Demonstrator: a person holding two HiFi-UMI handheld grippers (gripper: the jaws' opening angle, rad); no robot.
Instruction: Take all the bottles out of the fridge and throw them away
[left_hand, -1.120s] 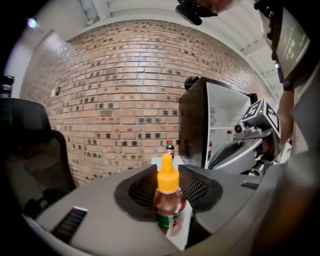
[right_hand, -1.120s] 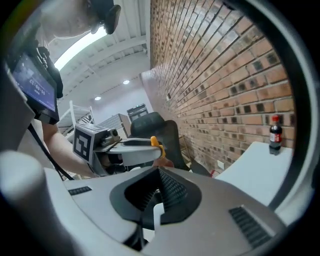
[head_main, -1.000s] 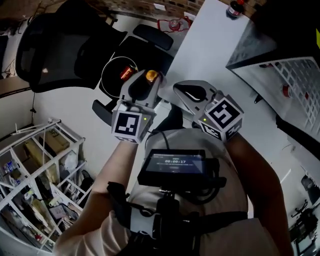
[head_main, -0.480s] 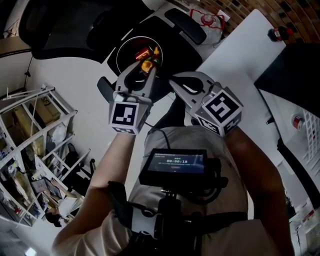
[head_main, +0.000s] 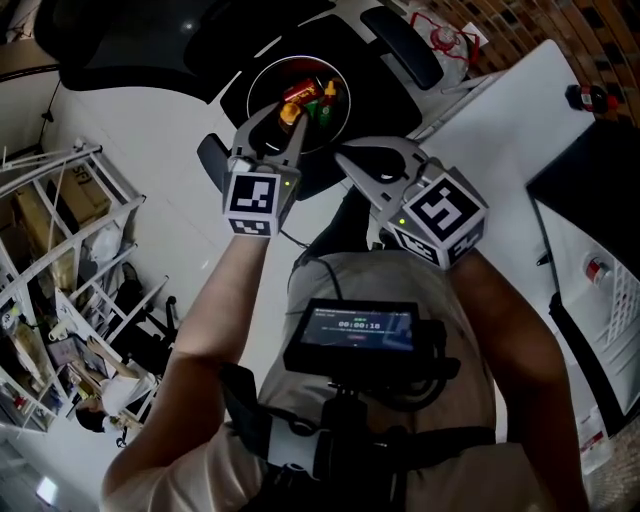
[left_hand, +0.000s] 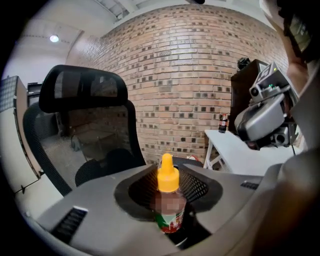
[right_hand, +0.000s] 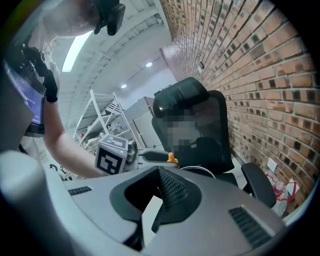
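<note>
Left hand-held gripper (left_hand: 168, 220): jaws set narrow, clamped on the bottle (left_hand: 169, 202) at its lower body. Bottle stands upright between the jaws, long axis vertical, yellow cap (left_hand: 168, 175) pointing up.

Right hand-held gripper (right_hand: 155, 212): jaws drawn together, nothing between them.

In the head view the bottle sits over the near rim of the round black bin (head_main: 262, 80), which lies just ahead of and below the left hand-held gripper and already contains other bottles. The left one is nearer the bin. Judgement: release over the opening is next.

Bin (head_main: 260, 74) top open; chair (head_main: 120, 45) prob. crowds far side.
</note>
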